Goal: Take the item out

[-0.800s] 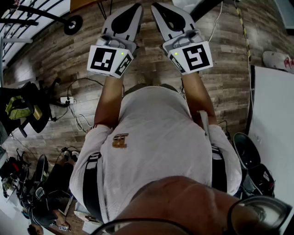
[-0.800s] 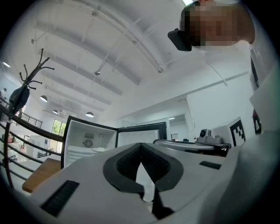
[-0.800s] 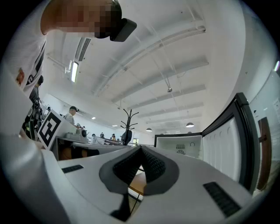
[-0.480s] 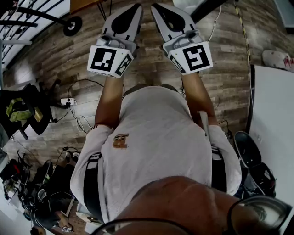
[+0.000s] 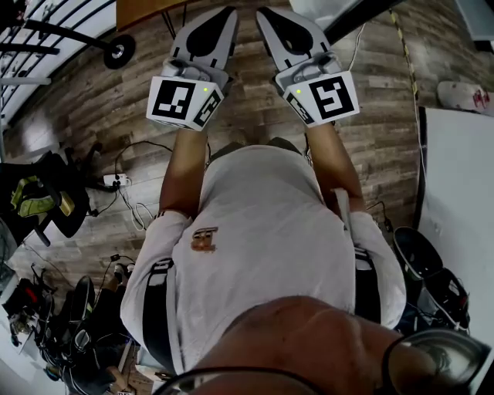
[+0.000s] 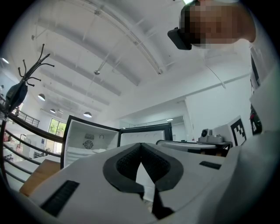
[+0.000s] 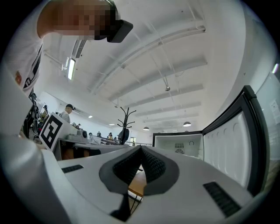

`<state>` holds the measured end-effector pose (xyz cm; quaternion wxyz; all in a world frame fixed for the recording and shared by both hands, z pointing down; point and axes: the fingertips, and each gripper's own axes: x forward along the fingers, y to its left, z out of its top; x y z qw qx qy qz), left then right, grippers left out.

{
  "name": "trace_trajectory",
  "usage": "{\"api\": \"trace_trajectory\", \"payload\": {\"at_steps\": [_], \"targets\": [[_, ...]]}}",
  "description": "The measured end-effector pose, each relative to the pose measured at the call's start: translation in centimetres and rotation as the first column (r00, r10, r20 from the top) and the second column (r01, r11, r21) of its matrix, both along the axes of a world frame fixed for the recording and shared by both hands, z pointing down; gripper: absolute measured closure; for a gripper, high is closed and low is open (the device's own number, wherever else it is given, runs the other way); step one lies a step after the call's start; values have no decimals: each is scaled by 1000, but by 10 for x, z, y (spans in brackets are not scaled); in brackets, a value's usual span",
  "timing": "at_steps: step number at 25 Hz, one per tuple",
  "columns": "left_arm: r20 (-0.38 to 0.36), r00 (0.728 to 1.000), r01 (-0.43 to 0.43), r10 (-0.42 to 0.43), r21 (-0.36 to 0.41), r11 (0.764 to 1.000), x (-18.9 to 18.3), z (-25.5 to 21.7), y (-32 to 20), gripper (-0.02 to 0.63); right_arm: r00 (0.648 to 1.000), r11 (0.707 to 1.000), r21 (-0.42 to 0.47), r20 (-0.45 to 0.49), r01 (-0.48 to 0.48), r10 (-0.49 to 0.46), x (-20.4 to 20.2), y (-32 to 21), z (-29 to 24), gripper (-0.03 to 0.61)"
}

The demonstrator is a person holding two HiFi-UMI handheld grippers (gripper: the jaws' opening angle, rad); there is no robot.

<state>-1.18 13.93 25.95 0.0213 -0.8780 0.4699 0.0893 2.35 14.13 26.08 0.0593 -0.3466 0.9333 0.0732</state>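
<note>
You hold both tools out ahead of your chest, side by side above the wooden floor. The left hand-held gripper has its jaws pressed together at the tips, with nothing between them. The right hand-held gripper is the same: tips meeting, empty. Both point toward an open fridge with a white inside, and its door stands wide at the right of the right gripper view. Neither gripper holds the item. The fridge's inside shows too small to tell what lies in it.

right tongs: nudged rightward | wooden board: more in view
</note>
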Motion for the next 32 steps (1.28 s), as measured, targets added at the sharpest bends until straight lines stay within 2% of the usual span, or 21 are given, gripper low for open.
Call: {"api": "trace_trajectory", "payload": {"at_steps": [8,18,24,32], "targets": [[-3,1000,-19,19,26,999,-45,-7,-17,595,999,999,-4,-13,-50,50,-41,-21,-1,546],[-6,999,-49,49,29,998,-78,-2,-27,595,994,994,-4,-29,-108,108,-65,-35,4,546],[-9,998,-54,54,25,998,-85,0,-48,595,992,993,-11,-40,-119,118,-73,-56,7,546],[8,999,-41,41,15,999,-81,4,-108,595,993,994,-9,-41,-113,113,-69,-118,9,546]]}}
